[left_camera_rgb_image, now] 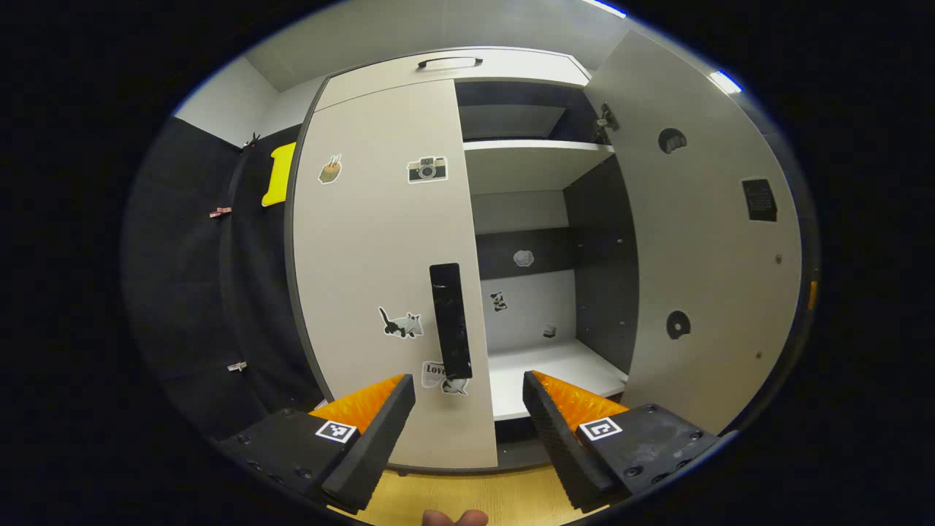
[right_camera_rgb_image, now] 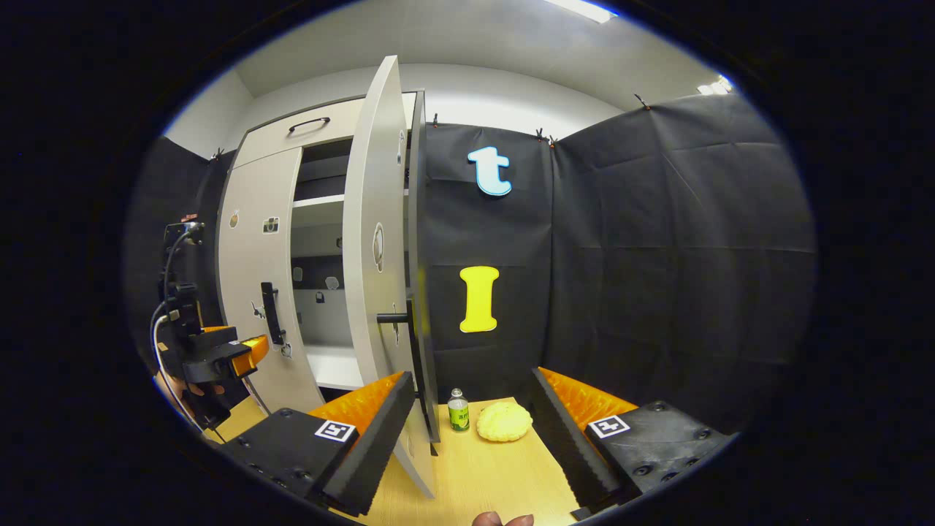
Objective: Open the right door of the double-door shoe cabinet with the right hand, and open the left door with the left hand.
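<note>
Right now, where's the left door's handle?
In the left gripper view, the handle is a dark vertical bar near the right edge of the closed left door, just above and between the open left claw's fingers, beside the cat sticker.

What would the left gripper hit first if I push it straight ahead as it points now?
Most likely the closed left door, near its inner edge around the black vertical handle. The left gripper is open and centred just right of that handle, so depth is uncertain; slightly rightward it would enter the open compartment.

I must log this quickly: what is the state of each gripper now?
Left gripper: open, holding nothing, before the closed beige left door.
Right gripper: open, holding nothing.
</note>
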